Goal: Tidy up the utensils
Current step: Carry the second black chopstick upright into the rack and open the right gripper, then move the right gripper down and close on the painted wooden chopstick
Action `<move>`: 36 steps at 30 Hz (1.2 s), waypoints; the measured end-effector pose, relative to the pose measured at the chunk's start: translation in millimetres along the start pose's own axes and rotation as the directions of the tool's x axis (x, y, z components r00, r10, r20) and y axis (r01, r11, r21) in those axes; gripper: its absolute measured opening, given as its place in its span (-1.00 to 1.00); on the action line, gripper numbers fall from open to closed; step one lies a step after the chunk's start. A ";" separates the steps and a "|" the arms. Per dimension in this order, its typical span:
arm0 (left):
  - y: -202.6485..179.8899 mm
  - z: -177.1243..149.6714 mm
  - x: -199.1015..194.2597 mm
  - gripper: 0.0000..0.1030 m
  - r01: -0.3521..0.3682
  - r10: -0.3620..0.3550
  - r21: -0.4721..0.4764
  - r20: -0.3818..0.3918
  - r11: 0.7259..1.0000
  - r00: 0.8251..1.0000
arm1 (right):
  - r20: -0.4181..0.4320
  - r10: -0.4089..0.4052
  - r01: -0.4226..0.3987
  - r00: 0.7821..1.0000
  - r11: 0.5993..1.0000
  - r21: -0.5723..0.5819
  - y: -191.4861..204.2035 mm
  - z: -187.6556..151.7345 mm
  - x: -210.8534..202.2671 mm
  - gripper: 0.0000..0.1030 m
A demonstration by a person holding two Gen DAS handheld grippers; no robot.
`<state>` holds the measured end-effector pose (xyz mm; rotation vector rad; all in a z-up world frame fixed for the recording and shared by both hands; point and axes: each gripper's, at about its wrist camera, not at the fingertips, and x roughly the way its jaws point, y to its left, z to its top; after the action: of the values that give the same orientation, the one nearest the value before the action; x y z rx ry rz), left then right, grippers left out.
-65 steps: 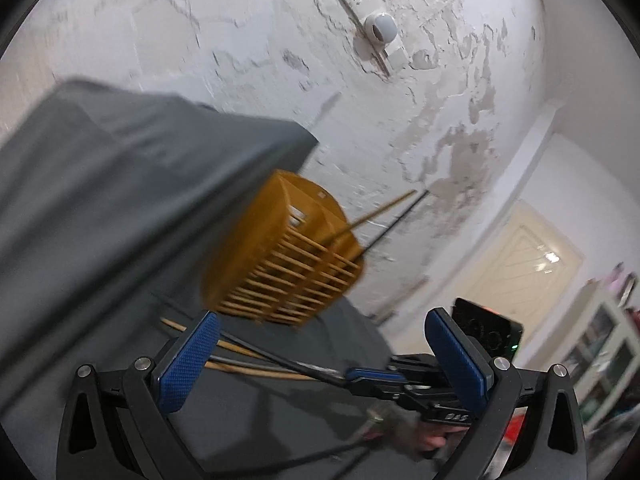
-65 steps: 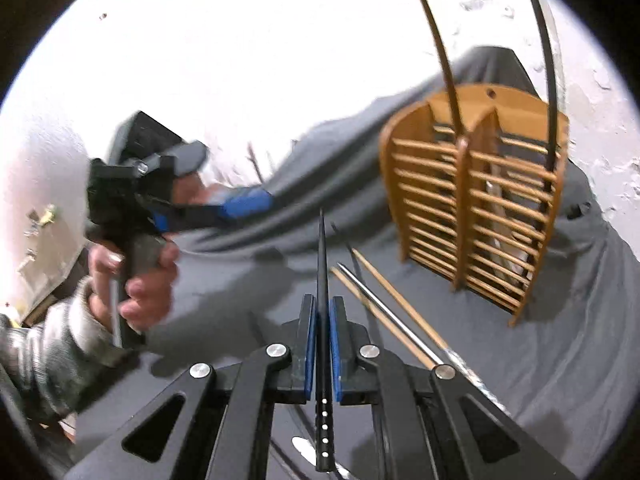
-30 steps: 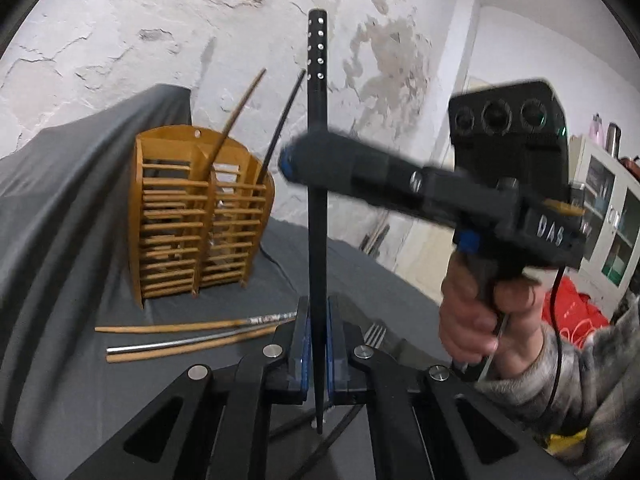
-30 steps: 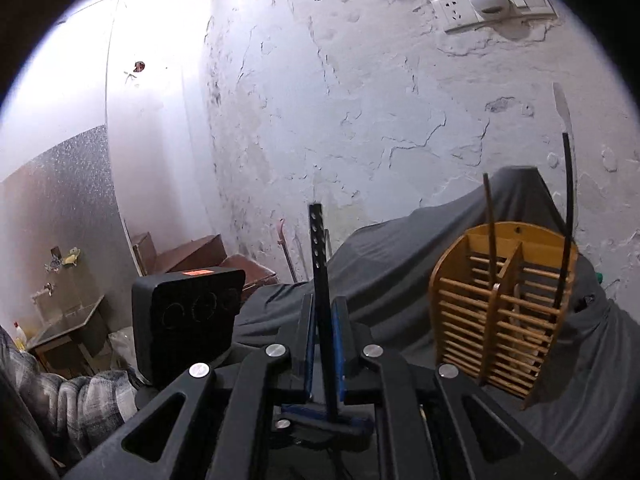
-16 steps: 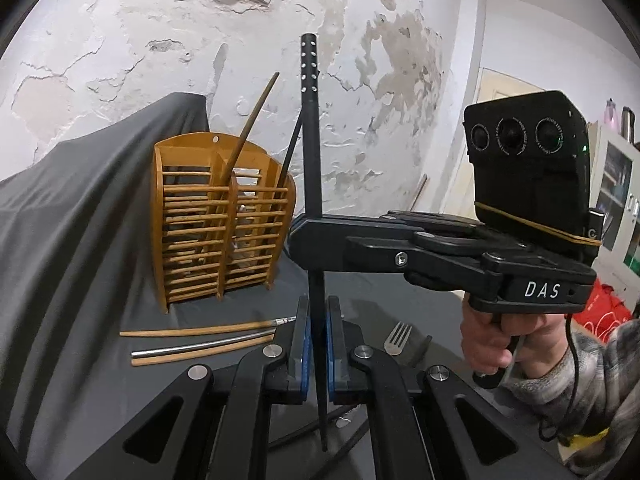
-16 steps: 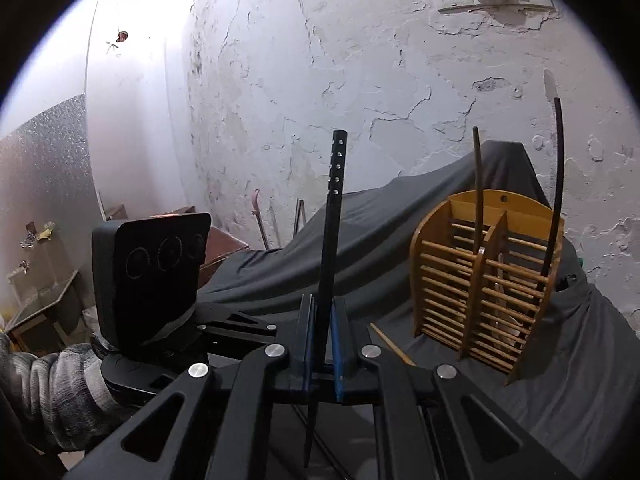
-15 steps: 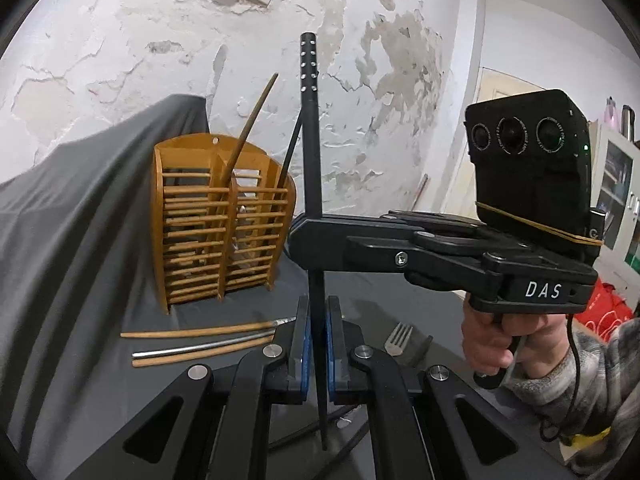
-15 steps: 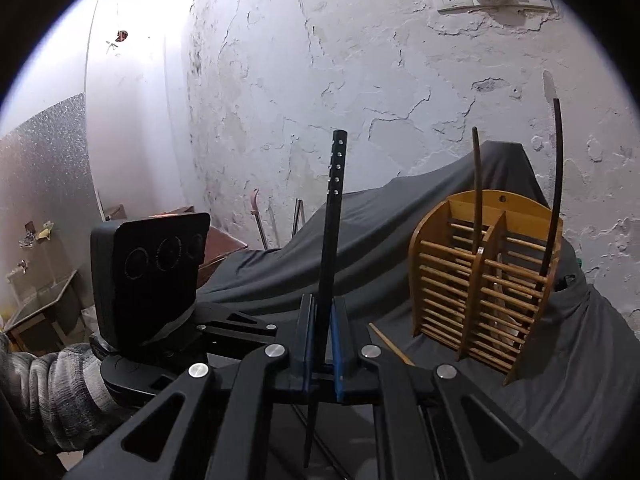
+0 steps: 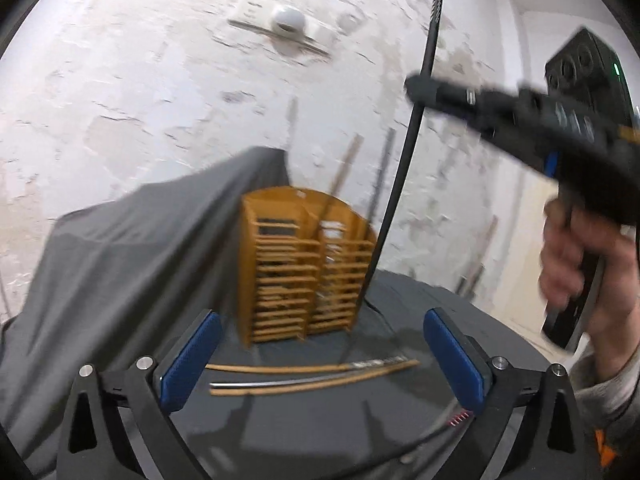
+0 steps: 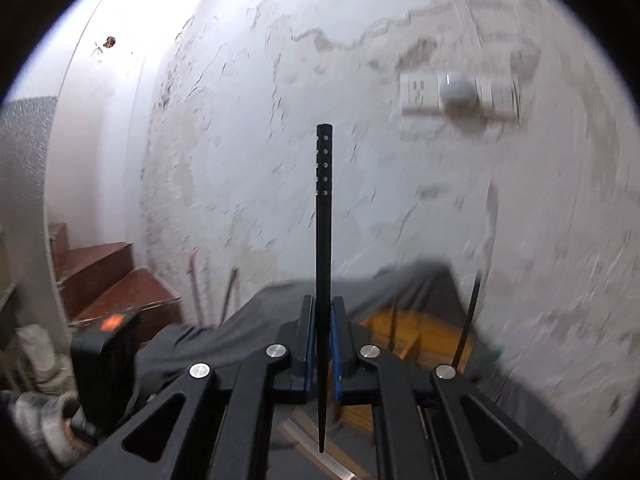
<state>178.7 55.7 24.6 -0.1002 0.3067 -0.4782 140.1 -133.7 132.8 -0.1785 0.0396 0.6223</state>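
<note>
My left gripper [image 9: 320,360] is opening, its blue pads [image 9: 188,360] far apart with nothing between them. Ahead of it stands the wooden slatted utensil holder [image 9: 308,264], with a wooden chopstick [image 9: 340,184] and a dark one sticking out. Three loose chopsticks [image 9: 312,376] lie on the grey cloth in front of the holder. My right gripper [image 10: 322,336] is shut on a black chopstick [image 10: 323,240] that stands upright. In the left wrist view this gripper [image 9: 418,88] is high at the right, and the chopstick [image 9: 404,160] hangs down beside the holder [image 10: 404,336].
A grey cloth [image 9: 140,248] covers the table and rises over something at the left. Behind is a peeling white wall with a socket plate [image 9: 280,24]. A person's hand [image 9: 580,264] grips the right tool. Brown wooden steps [image 10: 104,280] are at the far left.
My left gripper has let go of the black chopstick and its jaws have swung wide. My right gripper, still shut on the chopstick, has risen and carried it up.
</note>
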 end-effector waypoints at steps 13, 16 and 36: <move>38.4 9.4 -11.1 1.00 -0.037 0.043 -0.134 0.043 0.990 0.998 | -0.040 -0.175 0.167 0.984 0.973 -0.159 0.7 28.1 90.0 -0.84; 38.6 10.4 -11.9 1.00 -0.030 0.036 -0.134 0.045 0.991 0.998 | -0.066 -0.186 0.175 0.980 0.974 -0.144 -0.3 23.3 99.4 -0.84; 54.7 13.0 -26.8 1.00 -0.034 0.048 -0.194 0.068 0.980 0.997 | -0.056 -0.136 0.124 0.989 0.977 -0.175 10.5 24.7 37.6 -0.03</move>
<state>184.1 116.9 35.0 -0.2984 0.2833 -0.4019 164.1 -99.2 152.1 -0.3658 0.0396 0.4886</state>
